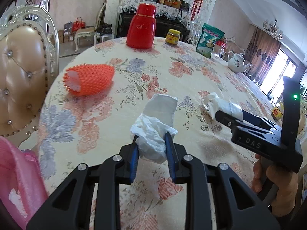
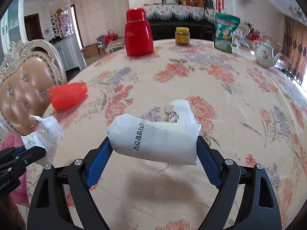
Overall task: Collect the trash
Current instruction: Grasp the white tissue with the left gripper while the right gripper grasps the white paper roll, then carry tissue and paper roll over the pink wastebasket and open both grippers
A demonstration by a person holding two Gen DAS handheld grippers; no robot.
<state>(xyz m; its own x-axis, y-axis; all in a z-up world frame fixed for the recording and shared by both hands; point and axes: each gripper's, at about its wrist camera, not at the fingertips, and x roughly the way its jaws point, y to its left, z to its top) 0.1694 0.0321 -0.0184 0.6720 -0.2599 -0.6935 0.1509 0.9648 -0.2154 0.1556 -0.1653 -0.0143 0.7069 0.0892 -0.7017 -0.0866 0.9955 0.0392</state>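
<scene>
My left gripper (image 1: 151, 145) is clamped on a crumpled white tissue (image 1: 151, 134); both blue pads (image 1: 169, 147) press into its sides, and the wad bulges up and forward past the tips. It hangs above the flowered tablecloth (image 1: 134, 72), not touching it as far as I can tell.

My right gripper (image 2: 153, 153) is closed on a white paper packet (image 2: 155, 143) with dark printed lettering across it. The packet lies crosswise between the pads (image 2: 206, 158), held by its two ends, and casts a shadow on the cloth below, so it is lifted off the surface. A crumpled end of it sticks out ahead of the tips.

From the left camera, the right gripper (image 1: 228, 117) sits off to my right with the packet (image 1: 222, 105) in it. From the right camera, the left gripper (image 2: 36, 150) comes in low at left, with the tissue (image 2: 46, 132) in it.

Ahead and to the left of both tools, an orange foam net sleeve (image 1: 89, 79) lies on its side on the cloth, near the table edge and a padded chair (image 1: 21, 76).

Far ahead stand a red flask (image 1: 142, 26), a yellow-lidded jar (image 1: 172, 37), a green bag (image 1: 210, 37) and, to the right, a white teapot (image 1: 238, 61).

Low at my left is something pink (image 1: 17, 182), partly out of frame; cannot tell what.
</scene>
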